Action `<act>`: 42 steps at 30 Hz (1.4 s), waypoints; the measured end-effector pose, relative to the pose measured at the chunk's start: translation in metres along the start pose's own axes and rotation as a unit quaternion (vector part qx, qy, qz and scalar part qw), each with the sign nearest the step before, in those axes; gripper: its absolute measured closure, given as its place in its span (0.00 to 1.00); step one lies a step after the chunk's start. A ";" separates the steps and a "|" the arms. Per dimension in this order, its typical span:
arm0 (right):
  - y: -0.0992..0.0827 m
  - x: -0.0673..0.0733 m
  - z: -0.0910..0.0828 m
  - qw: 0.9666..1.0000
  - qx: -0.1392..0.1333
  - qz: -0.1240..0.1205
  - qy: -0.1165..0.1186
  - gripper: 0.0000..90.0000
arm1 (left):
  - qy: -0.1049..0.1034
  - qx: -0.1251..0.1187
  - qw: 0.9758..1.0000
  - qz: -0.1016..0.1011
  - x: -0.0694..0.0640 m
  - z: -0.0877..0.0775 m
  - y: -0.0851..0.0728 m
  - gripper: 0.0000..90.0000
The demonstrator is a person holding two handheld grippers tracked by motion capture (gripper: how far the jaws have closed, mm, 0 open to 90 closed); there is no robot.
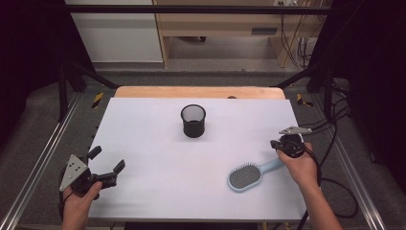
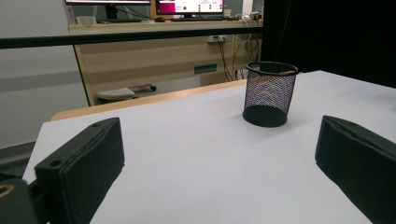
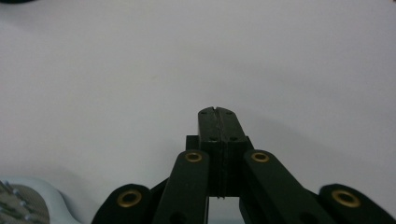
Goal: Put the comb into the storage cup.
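Right gripper (image 3: 217,111) jaws pressed flat together, nothing between, tips over bare white table (image 1: 158,143) just past hairbrush (image 1: 249,175) handle end, near right table edge. Left gripper (image 1: 106,166) jaws spread wide, empty, near front-left corner. Brush lies front right, bristles up. Mesh cup (image 1: 193,120) upright mid-table toward back, well apart from both. Wide free surface between grippers.

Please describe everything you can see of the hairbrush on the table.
The hairbrush looks like pale blue plastic, with an oval head, a grey bristle pad and a short handle. It lies flat, bristles up, on the white table, near its right front part. The handle points toward the right gripper, whose jaws are shut on nothing.
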State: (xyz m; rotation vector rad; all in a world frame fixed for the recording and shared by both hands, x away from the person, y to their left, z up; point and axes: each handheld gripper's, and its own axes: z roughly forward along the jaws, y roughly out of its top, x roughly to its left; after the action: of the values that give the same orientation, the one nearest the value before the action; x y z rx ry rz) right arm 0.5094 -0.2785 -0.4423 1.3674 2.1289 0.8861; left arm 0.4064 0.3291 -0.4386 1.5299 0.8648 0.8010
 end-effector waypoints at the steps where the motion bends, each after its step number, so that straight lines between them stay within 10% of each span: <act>1: -0.002 0.000 0.001 1.000 0.005 -0.002 0.001 1.00 | 0.000 -0.001 1.000 -0.001 0.000 0.000 0.000 0.02; 24: -0.034 0.000 -0.010 0.994 0.098 -0.040 0.013 1.00 | -0.004 0.011 1.000 0.005 -0.002 0.003 -0.002 0.01; 42: -0.066 -0.002 -0.043 0.995 0.095 -0.027 0.035 1.00 | 0.009 0.021 1.000 -0.004 0.004 0.004 -0.006 0.02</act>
State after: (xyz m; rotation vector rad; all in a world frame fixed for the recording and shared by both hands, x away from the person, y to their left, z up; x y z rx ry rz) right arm 0.4403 -0.3112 -0.4600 1.3802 2.3424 0.7355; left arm 0.4115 0.3311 -0.4450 1.5563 0.9051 0.7958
